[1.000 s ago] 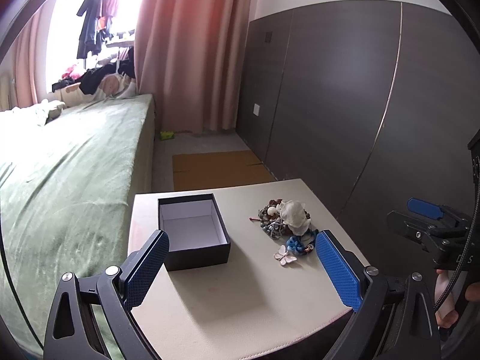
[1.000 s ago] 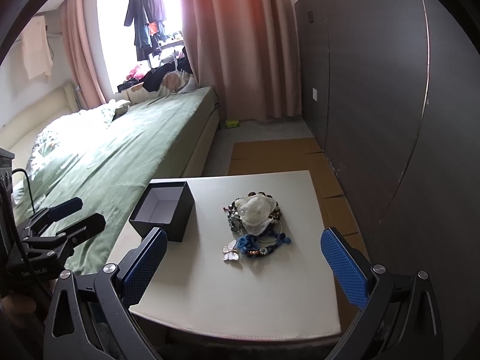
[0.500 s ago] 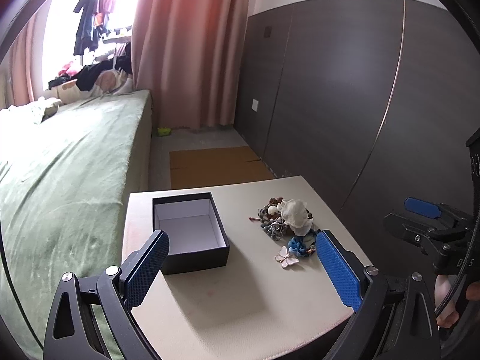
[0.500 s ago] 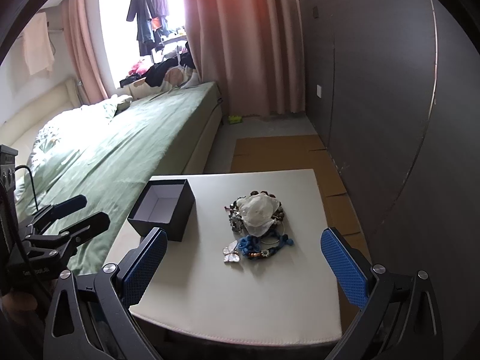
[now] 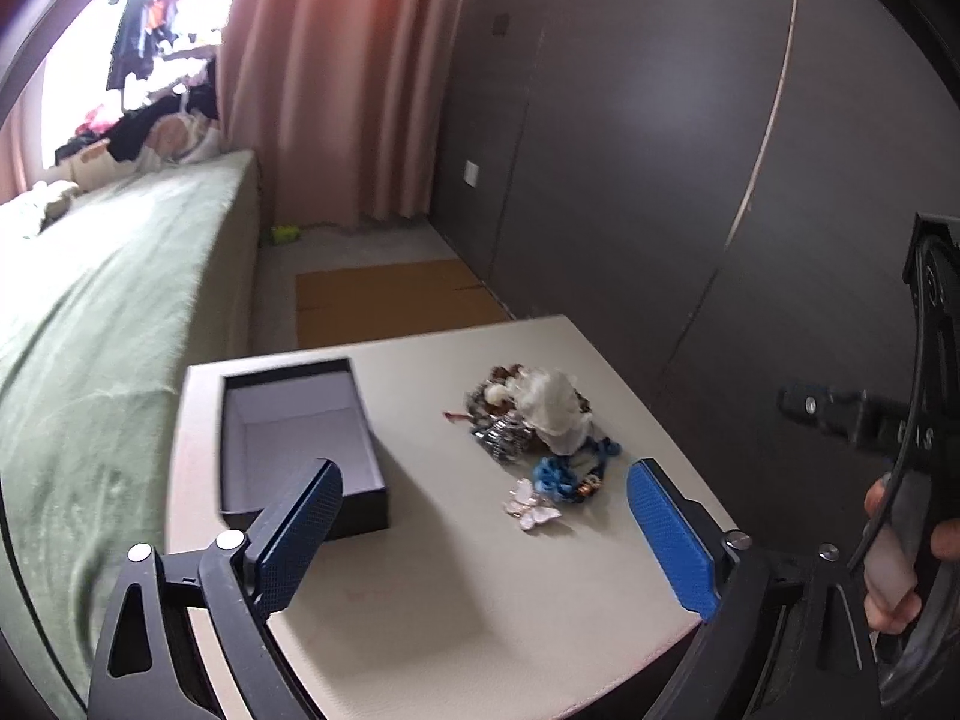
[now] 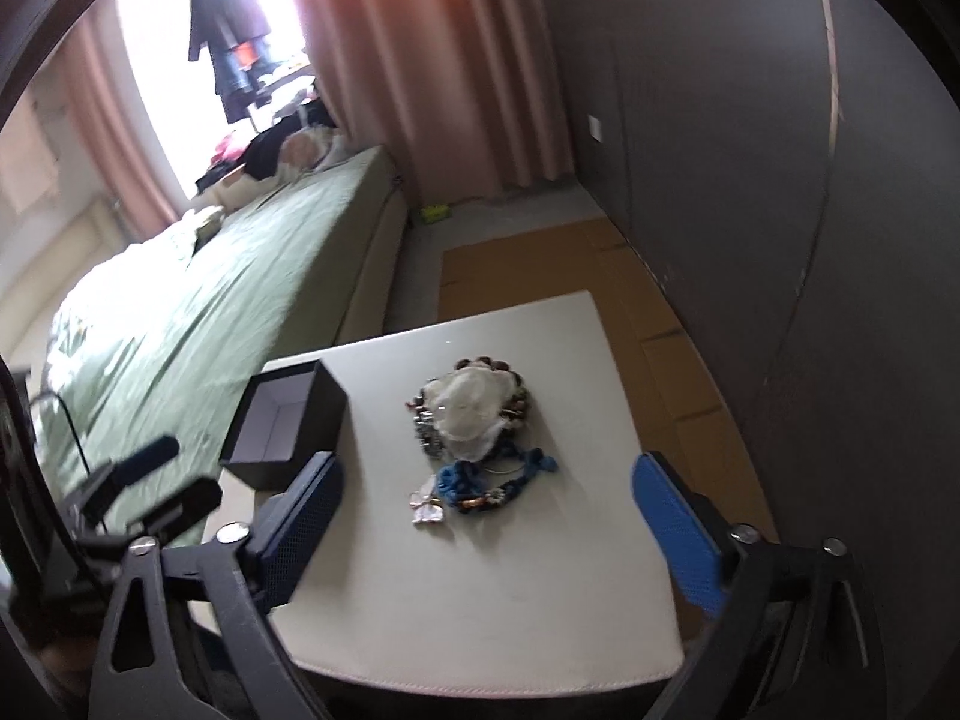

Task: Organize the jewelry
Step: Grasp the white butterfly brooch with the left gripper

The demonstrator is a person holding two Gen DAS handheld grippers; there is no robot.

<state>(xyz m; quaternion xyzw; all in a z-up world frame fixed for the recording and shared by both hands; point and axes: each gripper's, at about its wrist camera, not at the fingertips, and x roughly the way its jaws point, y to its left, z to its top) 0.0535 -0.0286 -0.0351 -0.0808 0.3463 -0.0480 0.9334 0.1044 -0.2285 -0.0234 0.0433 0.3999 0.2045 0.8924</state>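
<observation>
Approach step, nothing grasped. Left gripper (image 5: 483,531) and right gripper (image 6: 486,525) spread wide, empty. Jewelry pile (image 6: 474,423) lay ahead between right fingers; open box (image 6: 288,423) ahead-left, empty. Next judged: descend, pinch 1 piece.

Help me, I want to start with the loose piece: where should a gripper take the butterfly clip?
Grip the butterfly clip across its narrow middle, coming straight down from above. It lies flat on the table, wings spread, at the near edge of the jewelry pile, touching or nearly touching the blue cord. The right gripper, open, is probably best placed.
</observation>
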